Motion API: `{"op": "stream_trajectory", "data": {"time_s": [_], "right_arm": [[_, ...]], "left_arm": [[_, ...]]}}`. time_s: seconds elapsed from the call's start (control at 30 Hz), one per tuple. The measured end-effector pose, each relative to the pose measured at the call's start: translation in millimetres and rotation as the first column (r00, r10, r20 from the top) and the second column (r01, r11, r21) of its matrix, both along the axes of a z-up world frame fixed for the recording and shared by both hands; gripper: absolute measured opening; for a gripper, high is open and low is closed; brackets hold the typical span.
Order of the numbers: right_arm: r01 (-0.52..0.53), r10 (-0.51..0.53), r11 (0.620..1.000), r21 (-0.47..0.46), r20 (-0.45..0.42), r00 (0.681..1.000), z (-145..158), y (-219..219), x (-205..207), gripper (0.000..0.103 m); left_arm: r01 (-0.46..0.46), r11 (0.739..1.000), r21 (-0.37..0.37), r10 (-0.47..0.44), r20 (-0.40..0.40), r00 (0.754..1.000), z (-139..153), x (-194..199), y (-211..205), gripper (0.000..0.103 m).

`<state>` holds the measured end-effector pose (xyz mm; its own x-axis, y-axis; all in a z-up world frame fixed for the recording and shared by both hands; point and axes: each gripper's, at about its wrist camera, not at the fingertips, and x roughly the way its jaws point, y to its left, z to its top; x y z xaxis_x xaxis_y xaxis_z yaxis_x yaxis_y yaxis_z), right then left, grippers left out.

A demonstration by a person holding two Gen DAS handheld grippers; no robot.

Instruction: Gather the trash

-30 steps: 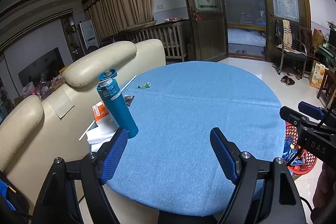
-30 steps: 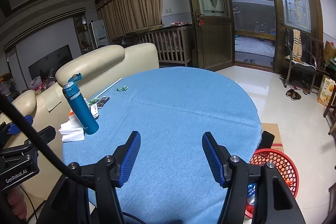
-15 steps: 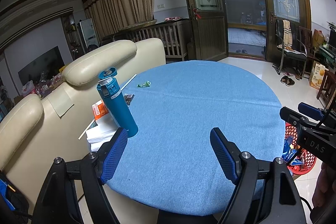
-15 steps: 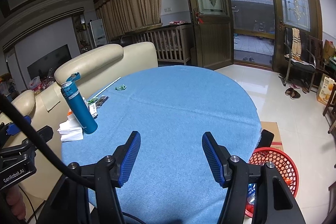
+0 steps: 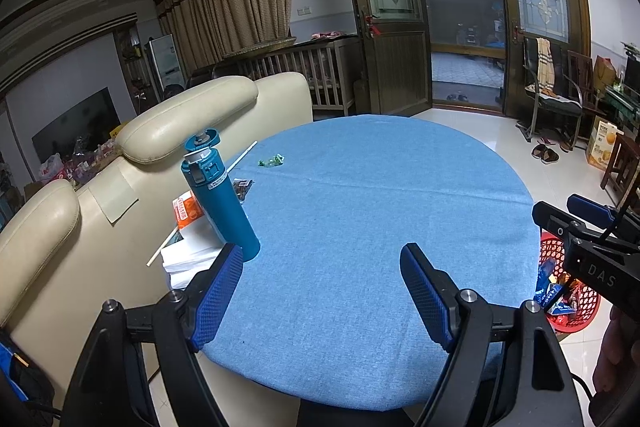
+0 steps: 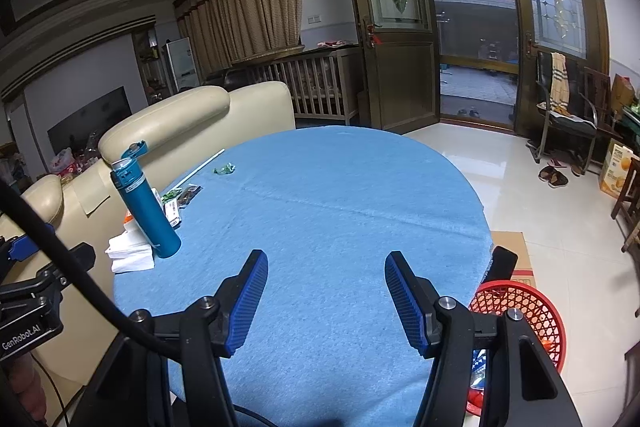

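Table: big and round, with a blue cloth. Its near edge is hidden behind both tongs.
Sofa: cream, just beside the table's left edge. Its left part is cut off.
Basket: red, on the floor by the table's right side. The right view shows its rim and a cardboard box behind it. The left view shows only a bit of it, with wrappers inside.
Bottle: blue-green, upright near the table's left edge, cap flipped open. It hides part of the white papers and an orange packet.
Left tongs: fingers wide apart, nothing between them, hanging over the near part of the table.
Right tongs: fingers apart, not as wide, holding nothing, over the blue cloth.
Straw: thin and white, by the far left edge.
Dark wrappers: flat, behind the bottle. Clear in the right view, mostly hidden in the left.
Green wrapper: small and crumpled, on the cloth far from both tongs. Too small to read.
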<state>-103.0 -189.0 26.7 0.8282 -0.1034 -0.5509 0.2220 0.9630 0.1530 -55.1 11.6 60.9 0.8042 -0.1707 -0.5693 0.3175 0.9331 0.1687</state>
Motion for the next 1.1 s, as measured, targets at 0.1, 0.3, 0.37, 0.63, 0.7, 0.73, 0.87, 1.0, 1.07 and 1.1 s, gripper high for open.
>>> {"op": "stream_trajectory", "data": {"time_s": [0.1, 0.3, 0.37, 0.63, 0.7, 0.73, 0.87, 1.0, 1.07, 1.1], "right_arm": [[0.006, -0.006, 1.0, -0.003, -0.001, 1.0, -0.4, -0.6, 0.0, 0.065], [0.018, -0.018, 1.0, -0.002, -0.004, 1.0, -0.9, -2.4, 0.5, 0.065], [0.02, -0.02, 1.0, -0.001, -0.005, 1.0, -1.2, -1.8, 1.0, 0.065], [0.03, -0.03, 1.0, -0.003, -0.007, 1.0, -1.7, -3.3, 0.1, 0.065], [0.033, -0.033, 0.999, -0.001, -0.007, 0.999, -1.7, -4.5, -0.3, 0.065], [0.033, -0.033, 0.999, 0.001, -0.008, 0.999, -1.7, -4.8, -0.5, 0.065], [0.034, -0.034, 0.999, 0.001, -0.008, 0.999, -1.8, -5.2, -0.6, 0.065], [0.034, -0.034, 0.999, -0.001, -0.009, 0.999, -1.5, -4.5, -0.5, 0.065], [0.035, -0.035, 0.999, -0.003, -0.01, 0.999, -1.9, -4.6, -0.9, 0.065], [0.036, -0.036, 0.999, -0.005, -0.01, 0.999, -2.0, -4.5, -1.1, 0.065]], "left_arm": [[0.003, 1.0, 0.002, -0.003, -0.004, 1.0, -0.3, 0.8, -1.1, 0.082], [0.005, 1.0, 0.0, -0.005, -0.008, 1.0, -1.3, -0.6, -2.3, 0.082], [0.008, 1.0, -0.001, -0.008, -0.011, 1.0, -1.4, -0.9, -2.2, 0.082], [0.011, 1.0, -0.006, -0.011, -0.021, 1.0, -1.9, -0.6, -1.5, 0.082], [0.011, 1.0, -0.004, -0.011, -0.021, 1.0, -2.1, -1.3, -1.9, 0.082], [0.013, 1.0, -0.005, -0.013, -0.022, 1.0, -2.3, -1.7, -2.2, 0.082], [0.013, 1.0, -0.005, -0.013, -0.025, 1.0, -2.5, -1.4, -1.7, 0.082], [0.013, 1.0, -0.007, -0.013, -0.028, 1.0, -3.2, -1.5, -1.6, 0.082], [0.014, 1.0, -0.009, -0.014, -0.03, 0.999, -3.7, -1.1, -1.6, 0.082], [0.014, 1.0, -0.009, -0.014, -0.031, 0.999, -3.9, -1.1, -1.6, 0.082]]}}
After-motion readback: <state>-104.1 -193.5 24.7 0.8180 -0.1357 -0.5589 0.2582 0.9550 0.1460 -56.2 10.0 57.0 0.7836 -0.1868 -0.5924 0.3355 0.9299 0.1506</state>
